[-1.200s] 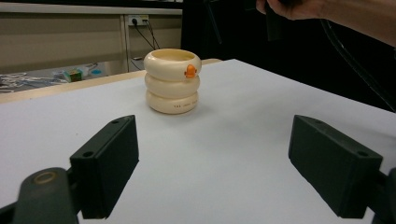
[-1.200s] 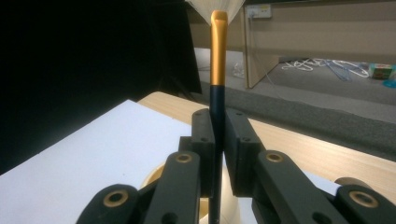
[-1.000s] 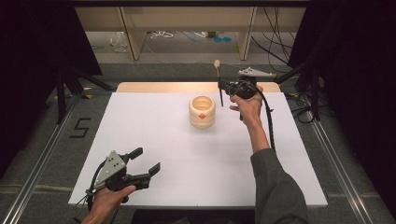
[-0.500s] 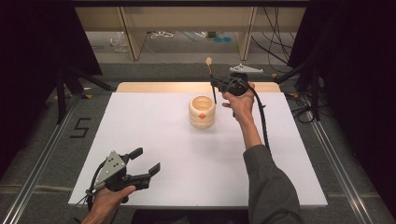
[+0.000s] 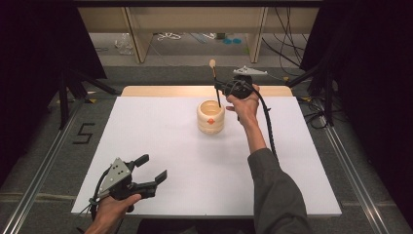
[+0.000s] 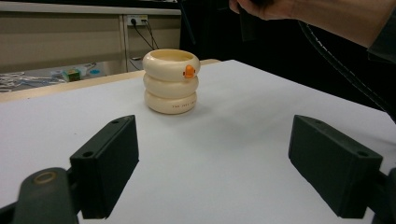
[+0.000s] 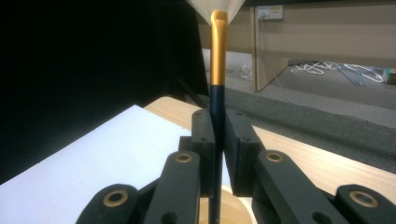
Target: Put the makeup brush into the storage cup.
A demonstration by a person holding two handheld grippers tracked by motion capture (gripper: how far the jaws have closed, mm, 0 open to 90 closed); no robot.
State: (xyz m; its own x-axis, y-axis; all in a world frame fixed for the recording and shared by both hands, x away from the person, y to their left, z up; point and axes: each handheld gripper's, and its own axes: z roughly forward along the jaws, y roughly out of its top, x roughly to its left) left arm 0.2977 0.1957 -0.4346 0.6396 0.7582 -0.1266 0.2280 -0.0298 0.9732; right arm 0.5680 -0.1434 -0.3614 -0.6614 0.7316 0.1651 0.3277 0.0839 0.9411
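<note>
A cream ringed cup (image 5: pixel 211 117) with an orange dot stands on the white board (image 5: pixel 160 136), just beyond its middle. My right gripper (image 5: pixel 221 90) hovers above the cup's far right rim, shut on a brush (image 5: pixel 215 83) held upright. The brush (image 7: pixel 218 70) has a dark handle, a gold ferrule and pale bristles on top, and its lower end hangs at the cup's (image 7: pixel 229 210) opening. My left gripper (image 5: pixel 153 168) rests at the near left of the board, open with nothing in it. From my left gripper (image 6: pixel 215 158) the cup (image 6: pixel 170 81) stands ahead.
A wooden strip (image 5: pixel 160 90) borders the board's far edge. Beyond it are grey floor, a white object (image 5: pixel 251 71), cables and shelf legs. A "5" mark (image 5: pixel 84 132) and metal rails lie to the left. Dark curtains close both sides.
My right gripper has carried the brush leftward, from beside the cup's right to over its rim. The left gripper has stayed put.
</note>
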